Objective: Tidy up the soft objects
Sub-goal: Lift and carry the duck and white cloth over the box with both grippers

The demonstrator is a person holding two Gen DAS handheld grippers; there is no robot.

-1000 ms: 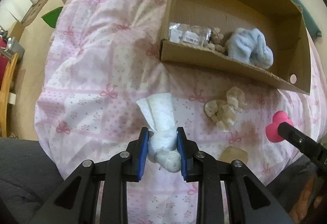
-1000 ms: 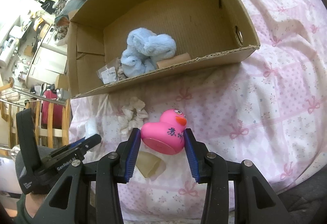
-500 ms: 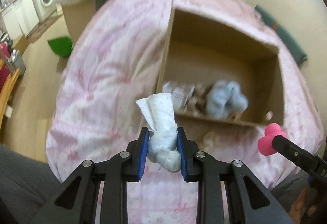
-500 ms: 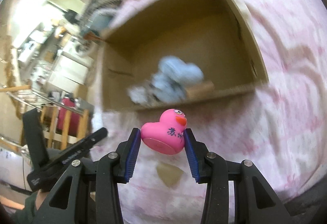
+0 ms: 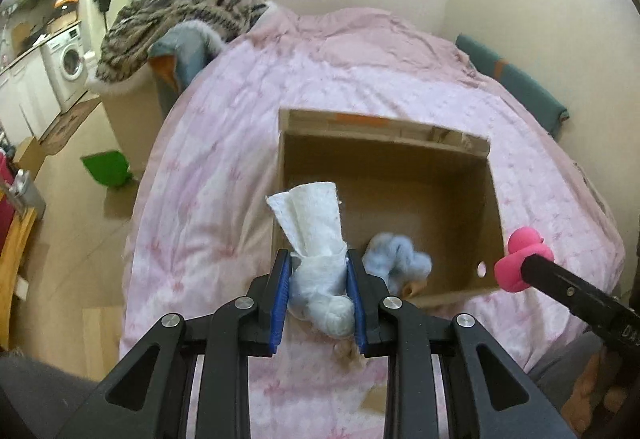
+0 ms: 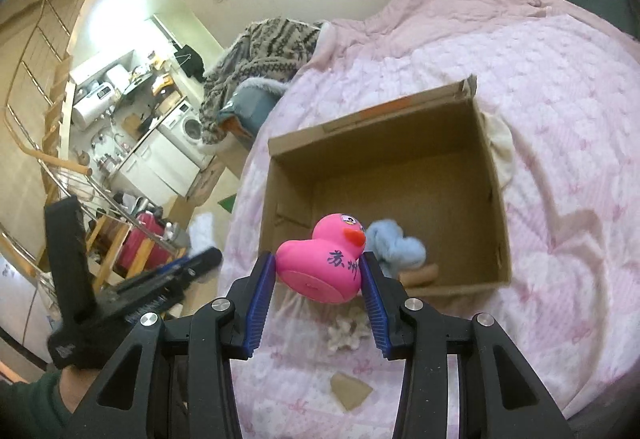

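White cloth (image 5: 316, 239) clamped in left gripper (image 5: 318, 289) above bed's near edge, pink rubber duck (image 6: 322, 261) pinched in right gripper (image 6: 318, 293), cream scrunchie (image 6: 347, 331) on pink bedspread (image 6: 560, 167), blue fluffy cloth (image 5: 396, 259) in cardboard box's (image 5: 494, 199) near corner.

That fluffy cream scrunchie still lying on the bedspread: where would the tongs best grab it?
Across the scrunchie's bunched middle, coming straight down from above. It lies flat on the pink bedspread, ruffles spreading outward, so a narrow waist gives the pads something to close on. It looks soft, so it should squash easily.
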